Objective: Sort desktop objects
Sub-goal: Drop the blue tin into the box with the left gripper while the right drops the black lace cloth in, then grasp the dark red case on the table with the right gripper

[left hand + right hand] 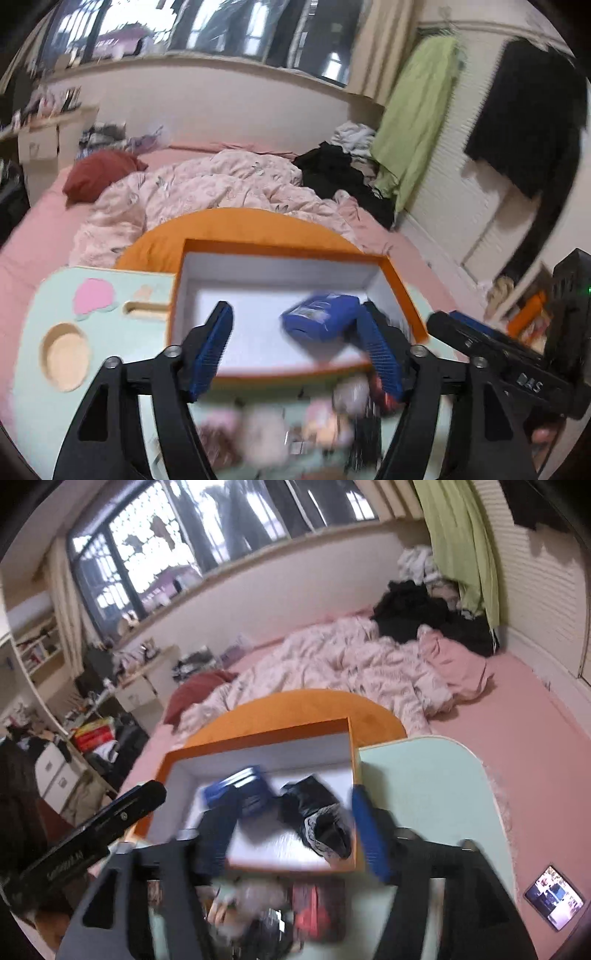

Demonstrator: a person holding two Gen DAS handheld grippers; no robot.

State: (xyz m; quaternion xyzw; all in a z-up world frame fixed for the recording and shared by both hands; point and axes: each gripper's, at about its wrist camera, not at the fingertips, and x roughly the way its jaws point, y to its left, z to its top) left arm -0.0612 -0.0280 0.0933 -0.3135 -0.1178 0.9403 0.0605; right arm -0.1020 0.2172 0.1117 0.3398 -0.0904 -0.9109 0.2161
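Observation:
An orange box [404, 291] with a white inside sits on a mint-green lap table [33, 332]. A blue packet [325, 319] lies in the box by my left gripper's right finger. My left gripper [295, 350] is open over the box's near edge. In the right wrist view the box [258, 734] holds the blue packet [243, 786] and a black lacy cloth [317, 816]. My right gripper [291, 830] is open above them. Blurred small items [280, 912] lie on the table in front of the box.
The table [424, 786] stands on a pink bed with a rumpled quilt [332, 664] and an orange cushion [295, 705]. A phone [554, 897] lies on the bed at right. The table has a round cup recess [66, 356].

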